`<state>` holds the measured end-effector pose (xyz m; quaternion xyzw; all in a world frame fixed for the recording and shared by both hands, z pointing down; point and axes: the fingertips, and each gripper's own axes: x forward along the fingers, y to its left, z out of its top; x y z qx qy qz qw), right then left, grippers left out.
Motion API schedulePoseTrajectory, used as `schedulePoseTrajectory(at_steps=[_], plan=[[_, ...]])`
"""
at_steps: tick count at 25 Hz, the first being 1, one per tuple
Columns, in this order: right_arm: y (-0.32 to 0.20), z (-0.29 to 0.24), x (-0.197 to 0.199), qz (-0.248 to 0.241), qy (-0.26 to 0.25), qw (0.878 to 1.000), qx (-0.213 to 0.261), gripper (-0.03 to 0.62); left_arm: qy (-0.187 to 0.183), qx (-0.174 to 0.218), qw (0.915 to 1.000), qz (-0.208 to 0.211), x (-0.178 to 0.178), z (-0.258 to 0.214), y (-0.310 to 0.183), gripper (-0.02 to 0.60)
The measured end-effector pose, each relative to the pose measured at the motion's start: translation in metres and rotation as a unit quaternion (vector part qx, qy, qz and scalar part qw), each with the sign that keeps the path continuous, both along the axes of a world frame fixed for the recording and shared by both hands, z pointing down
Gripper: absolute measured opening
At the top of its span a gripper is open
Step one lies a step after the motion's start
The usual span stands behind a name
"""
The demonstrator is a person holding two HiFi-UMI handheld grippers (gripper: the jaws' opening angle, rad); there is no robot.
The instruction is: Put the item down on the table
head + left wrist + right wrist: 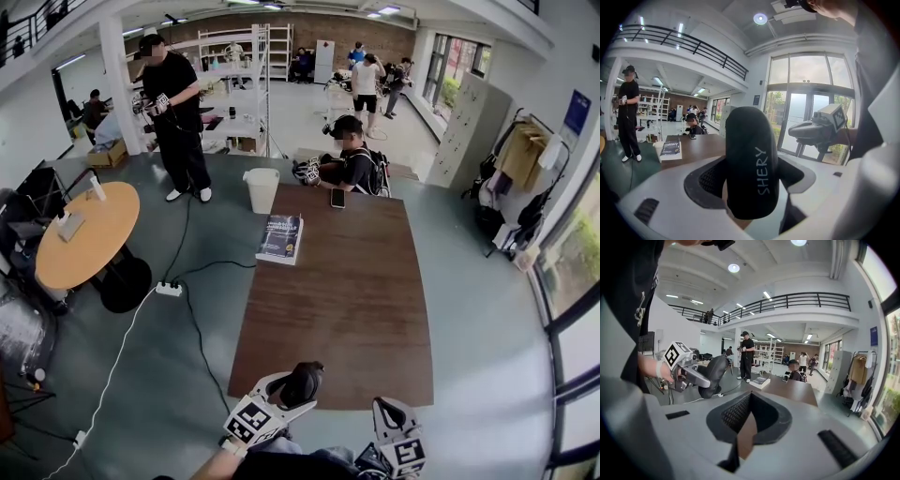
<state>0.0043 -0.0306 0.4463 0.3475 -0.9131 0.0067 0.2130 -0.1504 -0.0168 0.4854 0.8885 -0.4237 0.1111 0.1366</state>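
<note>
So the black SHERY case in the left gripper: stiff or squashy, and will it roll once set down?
Probably stiff: the case keeps its rounded shape in the left gripper. Its smooth curved shell may rock or slide on the table.

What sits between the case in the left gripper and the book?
Nothing. In the head view, only bare table runs from the black case held by the left gripper to the book.
</note>
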Motion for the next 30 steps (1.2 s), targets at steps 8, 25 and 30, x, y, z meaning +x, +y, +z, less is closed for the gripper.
schedulePoseTrajectory(at_steps=[8, 25, 30], plan=[[-0.008, 0.018, 0.003, -0.004, 0.009, 1.0, -0.021, -0.015, 0.001, -0.013, 0.9999, -0.004, 0.0, 0.011, -0.005, 0.333], [-0.107, 0.013, 0.069, -0.058, -0.022, 0.998, -0.015, -0.015, -0.018, -0.013, 0.9988, -0.044, 0.087, -0.001, -0.083, 0.333], [-0.132, 0.015, 0.108, -0.059, -0.028, 0.998, -0.021, -0.014, -0.033, -0.017, 0.9982, -0.047, 0.124, 0.0, -0.106, 0.333]])
